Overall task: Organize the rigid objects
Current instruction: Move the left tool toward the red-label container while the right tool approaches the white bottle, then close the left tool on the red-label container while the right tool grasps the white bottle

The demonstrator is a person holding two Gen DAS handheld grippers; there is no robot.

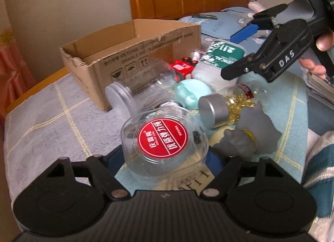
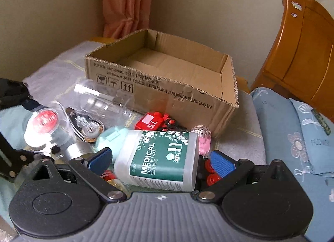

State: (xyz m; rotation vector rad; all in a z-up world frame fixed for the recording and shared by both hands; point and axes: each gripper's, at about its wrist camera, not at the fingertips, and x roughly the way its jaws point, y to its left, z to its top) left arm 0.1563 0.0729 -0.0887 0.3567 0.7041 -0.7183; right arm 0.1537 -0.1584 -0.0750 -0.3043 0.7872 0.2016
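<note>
left gripper (image 1: 165,154) grasps clear round case (image 1: 165,143) | right gripper (image 2: 160,158) released, straddling swab bottle (image 2: 160,158) | cardboard box (image 2: 167,93) open-topped, behind clutter | bedspread (image 1: 52,116) bare leftward

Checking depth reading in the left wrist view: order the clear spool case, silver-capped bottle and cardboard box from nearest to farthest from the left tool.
1. Clear spool case, between the left tool's fingers.
2. Silver-capped bottle, lying farther back, to the right.
3. Cardboard box, farthest, back left.
</note>
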